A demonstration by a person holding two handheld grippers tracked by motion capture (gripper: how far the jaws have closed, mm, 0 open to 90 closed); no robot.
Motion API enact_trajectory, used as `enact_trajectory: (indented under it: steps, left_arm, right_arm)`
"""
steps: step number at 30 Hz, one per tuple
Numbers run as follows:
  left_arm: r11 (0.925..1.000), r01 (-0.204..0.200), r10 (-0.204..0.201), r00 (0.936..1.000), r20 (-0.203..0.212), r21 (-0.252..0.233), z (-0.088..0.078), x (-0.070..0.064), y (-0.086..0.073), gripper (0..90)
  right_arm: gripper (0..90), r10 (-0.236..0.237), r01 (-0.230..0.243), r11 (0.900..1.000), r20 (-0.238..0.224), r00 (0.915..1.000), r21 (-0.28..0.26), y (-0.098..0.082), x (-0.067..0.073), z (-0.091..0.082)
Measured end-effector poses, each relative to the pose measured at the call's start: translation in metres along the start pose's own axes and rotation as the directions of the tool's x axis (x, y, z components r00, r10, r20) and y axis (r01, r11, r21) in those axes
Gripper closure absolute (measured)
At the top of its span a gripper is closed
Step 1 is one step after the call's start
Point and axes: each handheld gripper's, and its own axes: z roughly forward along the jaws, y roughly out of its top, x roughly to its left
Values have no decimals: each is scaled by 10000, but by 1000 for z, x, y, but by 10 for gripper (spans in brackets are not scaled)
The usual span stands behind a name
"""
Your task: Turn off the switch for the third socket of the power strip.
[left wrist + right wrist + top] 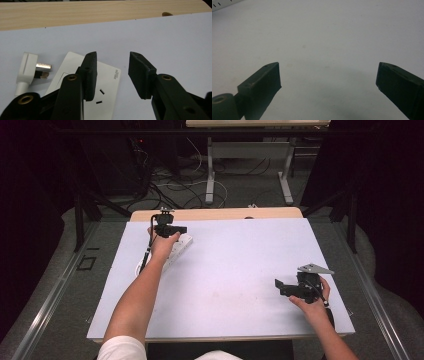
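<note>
One power strip [100,85] lay at the table's [240,265] far left, its near end hidden under the released, empty left gripper [112,72]; one unplugged plug [28,67] lay beside it. The right gripper [328,77] gaped empty.

A white power strip [100,87] lies flat on the pale table surface, towards the far left part of the table in the high view [176,249], set at a slant with its long axis running from near-left to far-right. Its top face is smooth and glossy, with rounded corners, small grey lettering near one end and dark socket slots showing in the left gripper view. A white three-pin plug [28,68] lies on its side on the table just beside the strip's end, not inserted, its metal pins pointing towards the strip. A white cable runs from the plug's base towards the lower edge of that view.
</note>
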Motion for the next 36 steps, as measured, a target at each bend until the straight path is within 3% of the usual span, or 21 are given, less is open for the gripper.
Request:
enact_trajectory:
  steps: [7,14,22,25,34,36]
  left_arm:
    - [9992,-325,321,9993,-175,-211,-9,-8,1,483]
    - [9898,-1409,1410,9900,59,-213,-18,-17,2,408]
    - [9905,-1373,1372,9889,567,-30,-33,-30,0,339]
    - [9864,-1642,1640,9845,625,-28,-40,-35,0,297]
    - [9883,-1503,1523,9824,1081,-265,-60,-46,-5,138]
    - [9878,-1539,1555,9808,1180,-226,-64,-48,-7,63]
  right_arm:
    - [50,-70,70,10000,-20,10000,-36,0,0,0]
    - [50,-49,49,10000,-9,10000,-42,1,0,-2]
    - [50,-141,141,9999,0,9999,-72,1,1,-2]
    - [50,-82,81,9999,-50,10000,-82,1,2,-3]
    - [51,-119,119,9998,37,9999,-156,1,3,-2]
    - [50,-92,92,9998,18,10000,-165,1,4,-2]
